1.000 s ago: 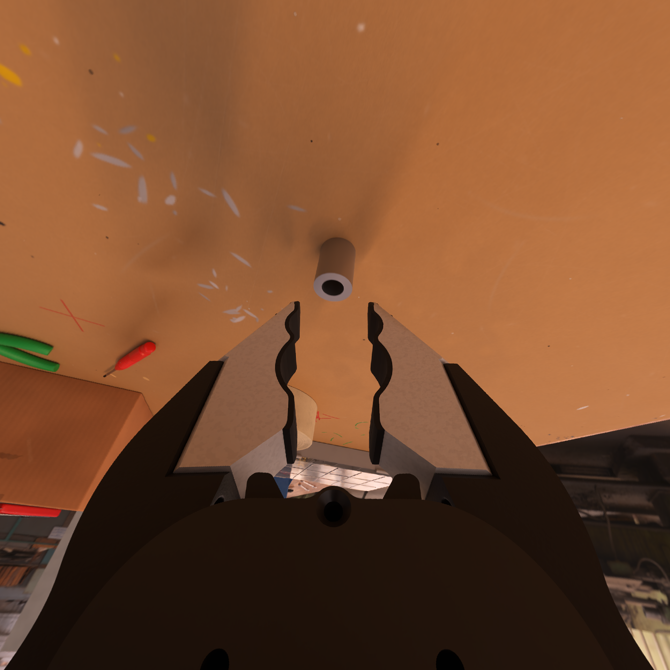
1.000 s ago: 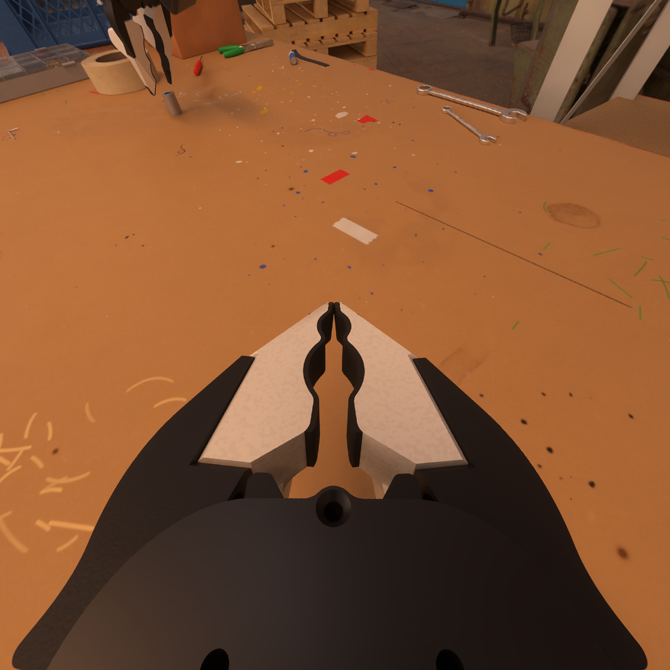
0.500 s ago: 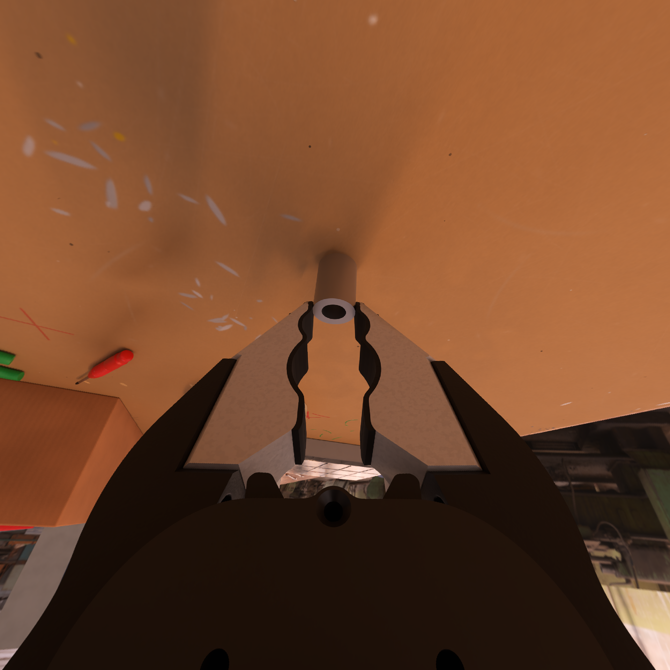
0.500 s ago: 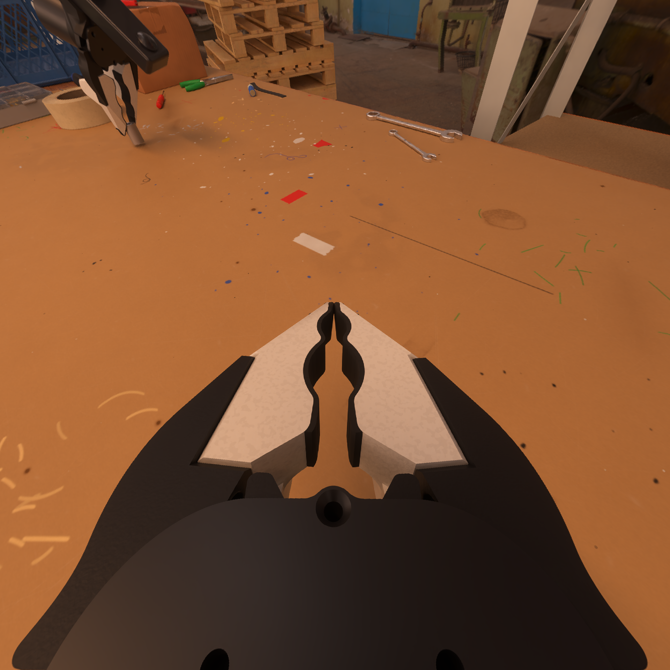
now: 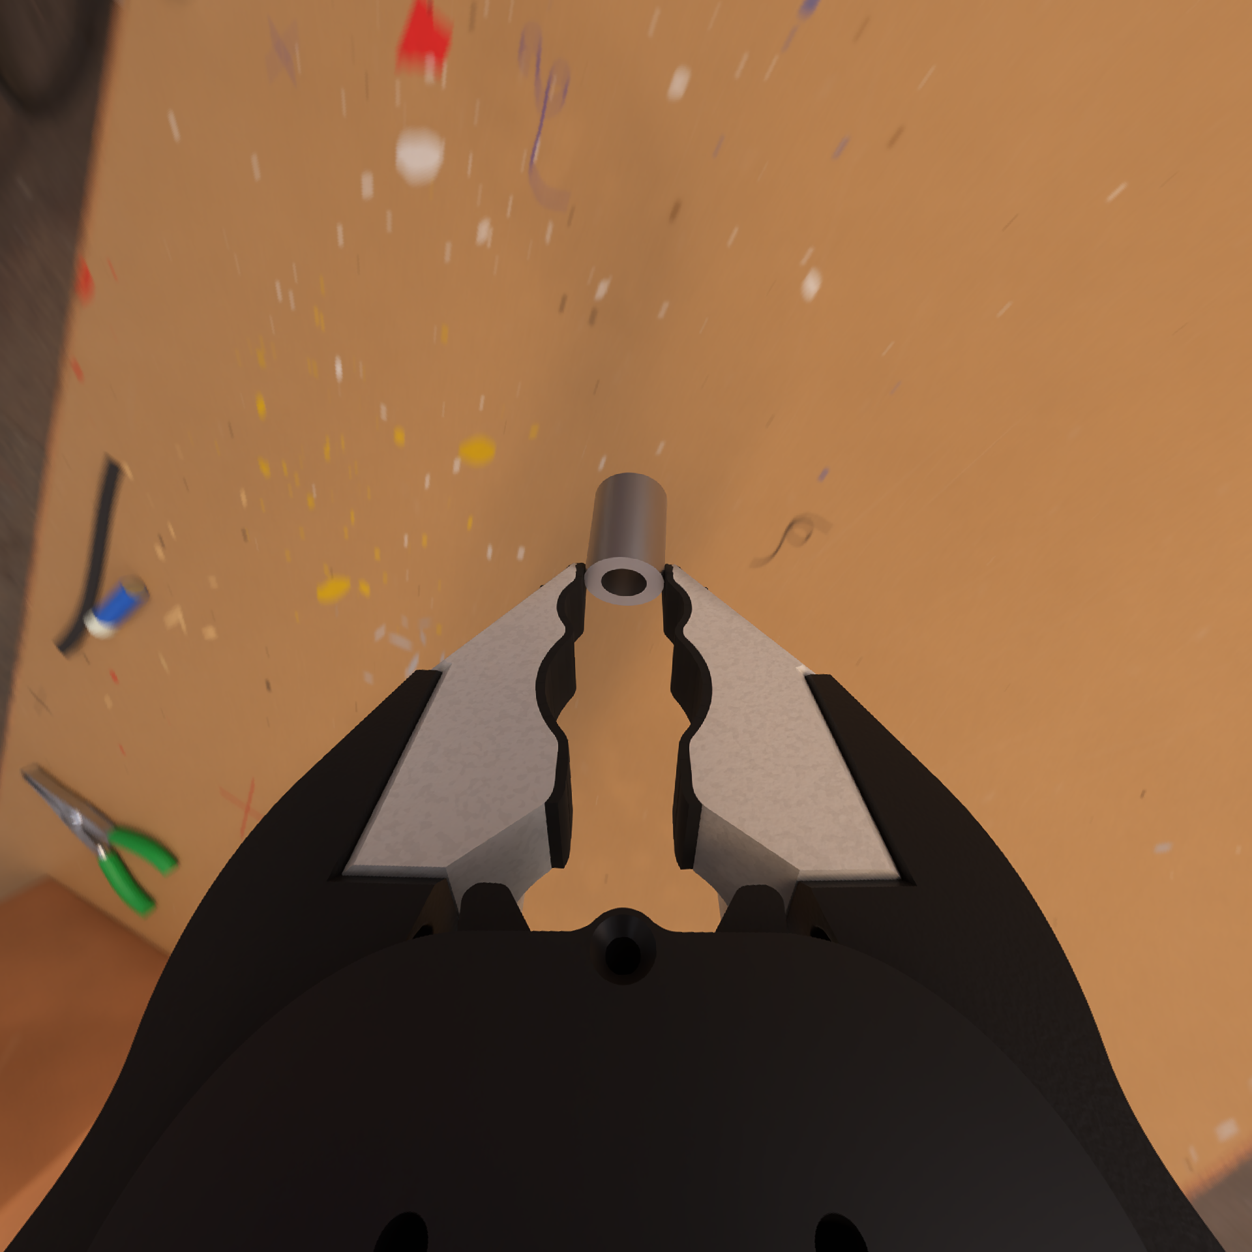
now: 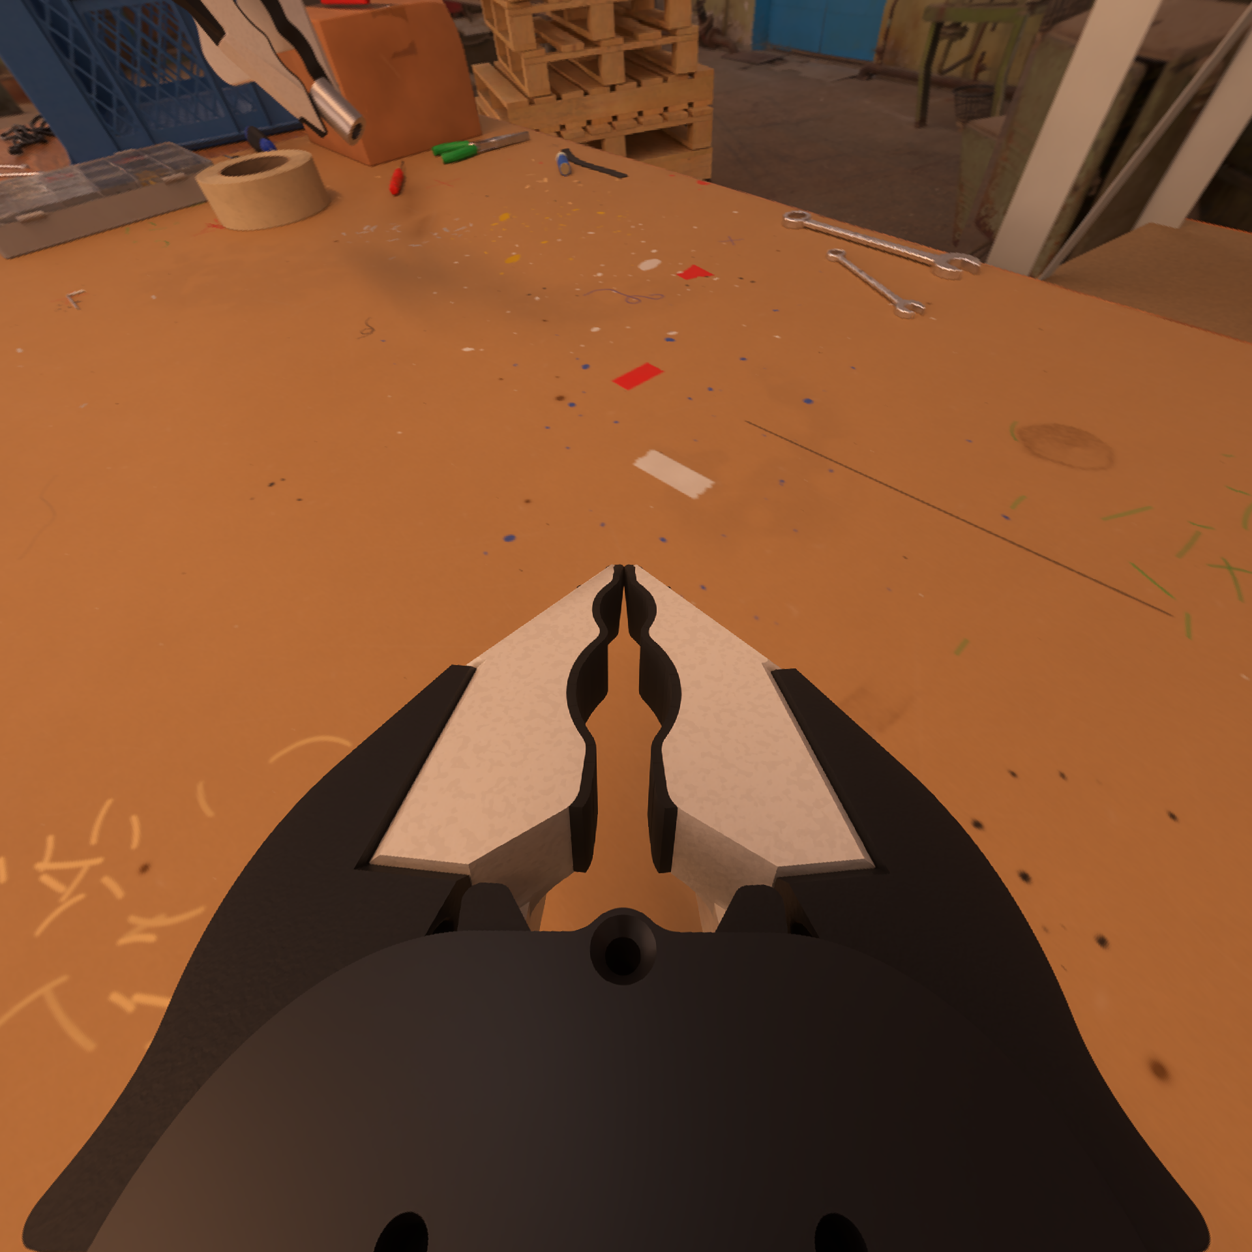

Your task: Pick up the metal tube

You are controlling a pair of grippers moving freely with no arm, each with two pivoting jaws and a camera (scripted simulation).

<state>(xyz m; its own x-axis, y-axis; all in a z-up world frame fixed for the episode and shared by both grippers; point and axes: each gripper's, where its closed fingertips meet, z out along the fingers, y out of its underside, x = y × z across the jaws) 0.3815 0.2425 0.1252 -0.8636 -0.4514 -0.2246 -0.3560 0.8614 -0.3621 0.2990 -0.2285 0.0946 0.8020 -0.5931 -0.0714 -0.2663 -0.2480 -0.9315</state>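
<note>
A short metal tube point(image 5: 627, 535) is being gripped at the very tips of the left tongs point(image 5: 624, 584), its open ring end facing back along the fingers and its body pointing away from them. The two tips are being pressed against opposite sides of the ring, so the hold is judged a narrow pinch rather than a deep one.

From the right wrist view, the left tongs point(image 6: 318, 112) are being seen far ahead and to the left, high above the workbench point(image 6: 881, 542), with the tube point(image 6: 337, 112) sticking out below the tips and clear of the surface. The lift is therefore judged done or nearly done.

The right tongs point(image 6: 624, 570) are being held closed on nothing, low over the bench, well apart from the tube, probably kept out of the way.

Beyond the raised tube, a roll of tape point(image 6: 263, 188), a parts box point(image 6: 88, 196), a cardboard box point(image 6: 400, 74), green-handled pliers point(image 6: 467, 148) and a small red screwdriver point(image 6: 397, 180) are lying. To the right of the right tongs, two wrenches point(image 6: 881, 261) are resting near the bench edge.
</note>
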